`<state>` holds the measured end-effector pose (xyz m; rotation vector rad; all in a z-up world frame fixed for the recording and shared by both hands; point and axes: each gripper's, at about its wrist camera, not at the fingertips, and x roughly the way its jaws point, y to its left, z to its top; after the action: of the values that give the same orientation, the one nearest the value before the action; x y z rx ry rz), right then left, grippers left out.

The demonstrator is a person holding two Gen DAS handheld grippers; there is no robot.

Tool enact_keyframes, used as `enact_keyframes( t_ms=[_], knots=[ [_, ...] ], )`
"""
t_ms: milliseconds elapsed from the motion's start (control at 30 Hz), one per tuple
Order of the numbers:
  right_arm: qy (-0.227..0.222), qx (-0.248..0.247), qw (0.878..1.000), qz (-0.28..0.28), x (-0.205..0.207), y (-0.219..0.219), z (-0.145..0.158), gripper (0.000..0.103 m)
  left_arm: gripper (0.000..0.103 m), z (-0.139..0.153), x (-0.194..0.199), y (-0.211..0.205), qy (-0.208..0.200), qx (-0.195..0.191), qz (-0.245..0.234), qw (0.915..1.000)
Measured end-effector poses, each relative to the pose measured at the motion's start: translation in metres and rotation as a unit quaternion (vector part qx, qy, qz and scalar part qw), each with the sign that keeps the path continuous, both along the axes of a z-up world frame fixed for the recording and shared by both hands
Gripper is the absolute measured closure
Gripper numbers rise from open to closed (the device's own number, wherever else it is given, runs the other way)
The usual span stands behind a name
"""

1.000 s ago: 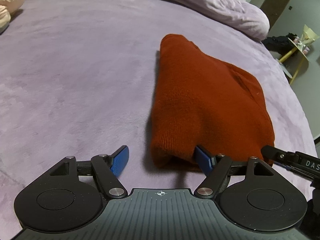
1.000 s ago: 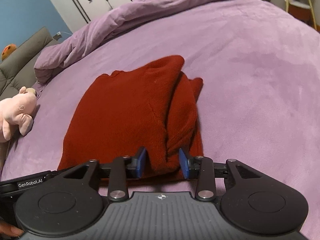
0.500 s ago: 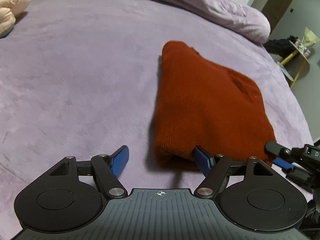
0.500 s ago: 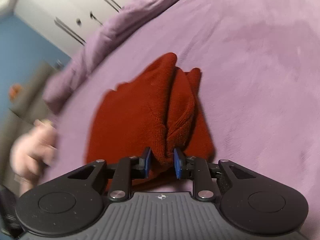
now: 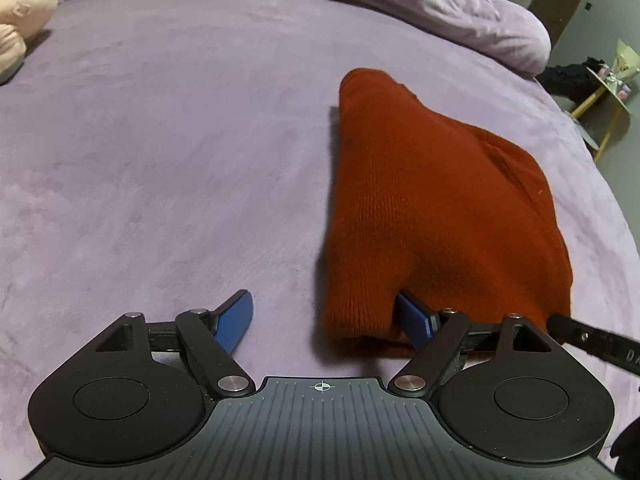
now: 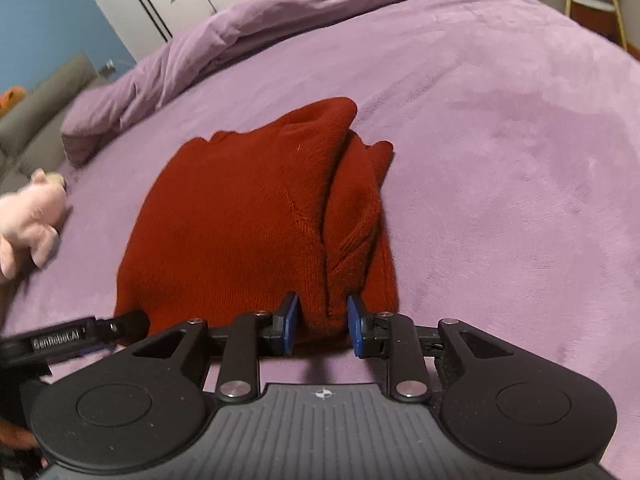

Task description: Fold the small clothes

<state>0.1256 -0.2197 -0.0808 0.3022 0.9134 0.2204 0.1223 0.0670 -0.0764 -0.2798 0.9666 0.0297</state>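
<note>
1. Down on the purple plush bedspread lies the one rust-red knitted sweater, folded into a thick bundle. In the left wrist view it fills the 1 to 3 o'clock side; in the right wrist view it sits dead centre.

2. Left gripper: jaws wide and opening. One blue pad hangs over bare bedspread at 7 o'clock, and the other is tucked against the sweater's near corner. No pinch there; the cloth lies between the fingers but is not squeezed.

3. Right gripper: jaws narrow and easing apart, with a bunched fold of the sweater's near edge standing between the blue pads. They flank it closely, and seem to be letting it go rather than clamping.

4. Progress, as a judgement: the folding looks nearly done. Sleeves appear tucked and the body doubled. The layers at 1 o'clock in the right view are uneven, so a tidy-up or one last fold may remain.

5. The count: one sweater, two grippers, one pink plush toy at 9 o'clock, and one rumpled lilac duvet along the far edge at 12. No other garments in sight.
</note>
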Motion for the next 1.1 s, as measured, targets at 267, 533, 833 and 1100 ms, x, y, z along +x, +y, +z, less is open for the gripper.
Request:
enact_keyframes(
  t_ms=[267,533,833,1100],
  knots=[
    [0.051,-0.090,0.994,0.034,-0.028,0.026,0.009,0.058,0.007,0.029,-0.035,-0.019,-0.008,0.055,-0.021,0.9983],
    [0.038,-0.110,0.992,0.048,-0.039,0.044,0.035,0.017,0.006,0.054,-0.049,-0.037,-0.015,0.142,-0.009,0.9897],
    [0.061,-0.139,0.987,0.048,-0.030,0.068,0.042,0.013,0.006,0.064,-0.050,-0.038,-0.005,0.153,-0.039,0.9874],
    [0.068,-0.147,0.986,0.030,-0.027,0.072,0.045,0.013,0.006,0.066,-0.044,-0.040,0.016,0.151,-0.051,0.9871]
  ],
)
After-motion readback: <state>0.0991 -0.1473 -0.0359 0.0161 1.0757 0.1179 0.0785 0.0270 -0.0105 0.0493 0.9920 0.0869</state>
